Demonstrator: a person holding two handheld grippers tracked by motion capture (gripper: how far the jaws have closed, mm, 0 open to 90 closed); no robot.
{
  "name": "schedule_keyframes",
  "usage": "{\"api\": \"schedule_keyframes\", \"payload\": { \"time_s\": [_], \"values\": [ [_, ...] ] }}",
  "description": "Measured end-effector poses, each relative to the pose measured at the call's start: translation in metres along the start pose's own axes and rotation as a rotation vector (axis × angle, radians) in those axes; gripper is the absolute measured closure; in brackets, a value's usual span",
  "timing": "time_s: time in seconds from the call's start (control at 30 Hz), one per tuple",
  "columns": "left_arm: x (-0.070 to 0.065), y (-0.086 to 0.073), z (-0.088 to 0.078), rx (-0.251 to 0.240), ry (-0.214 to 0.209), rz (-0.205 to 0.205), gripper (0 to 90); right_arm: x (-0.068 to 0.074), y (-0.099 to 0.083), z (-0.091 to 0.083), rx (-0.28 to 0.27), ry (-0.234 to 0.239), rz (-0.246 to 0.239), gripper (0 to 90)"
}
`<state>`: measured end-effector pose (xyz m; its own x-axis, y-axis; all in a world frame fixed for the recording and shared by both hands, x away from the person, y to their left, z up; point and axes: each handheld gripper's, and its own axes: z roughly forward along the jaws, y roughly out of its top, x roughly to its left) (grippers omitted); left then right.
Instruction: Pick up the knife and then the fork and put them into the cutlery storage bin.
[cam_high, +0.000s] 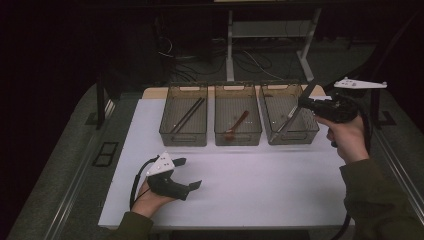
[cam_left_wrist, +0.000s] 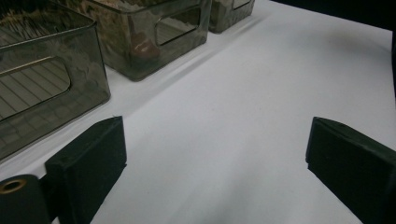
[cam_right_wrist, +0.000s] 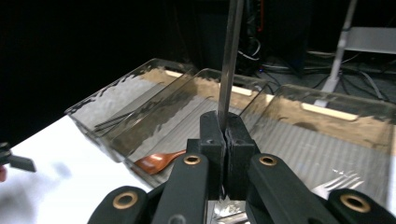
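Right gripper (cam_right_wrist: 225, 140) pinches metal utensil (cam_right_wrist: 229, 56) over right bin (cam_high: 289, 120); its view shows fork (cam_right_wrist: 334, 182) inside. Left gripper (cam_high: 187, 175) spread, empty, on desk (cam_high: 260, 185). Middle bin (cam_high: 237, 122): brown spoon (cam_high: 236, 126). Left bin (cam_high: 184, 120): chopsticks (cam_high: 187, 115).

Dim lab or test room w/ recording setup, white work table (cam_high: 260, 192), three identical clear bins (cam_high: 238, 121) lined up, loose cables (cam_high: 197, 62) across floor, metal desk legs (cam_high: 230, 45) behind, dark surrounds, no home furnishings.
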<state>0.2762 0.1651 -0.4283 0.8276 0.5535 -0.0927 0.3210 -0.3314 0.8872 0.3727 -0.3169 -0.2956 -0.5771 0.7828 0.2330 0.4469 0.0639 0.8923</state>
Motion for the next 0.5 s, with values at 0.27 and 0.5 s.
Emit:
{"api": "schedule_keyframes", "payload": {
  "time_s": [0.27, 0.5],
  "values": [
    [0.000, 0.000, 0.000, 0.019, 0.026, -0.019, 0.0, -0.020, 0.016, -0.006, -0.005, -0.080, -0.011, 87.2],
    [-0.001, 0.000, 0.002, 0.027, 0.012, -0.016, 0.0, -0.035, 0.024, -0.002, 0.034, -0.142, -0.032, 87.2]
  ]
}}
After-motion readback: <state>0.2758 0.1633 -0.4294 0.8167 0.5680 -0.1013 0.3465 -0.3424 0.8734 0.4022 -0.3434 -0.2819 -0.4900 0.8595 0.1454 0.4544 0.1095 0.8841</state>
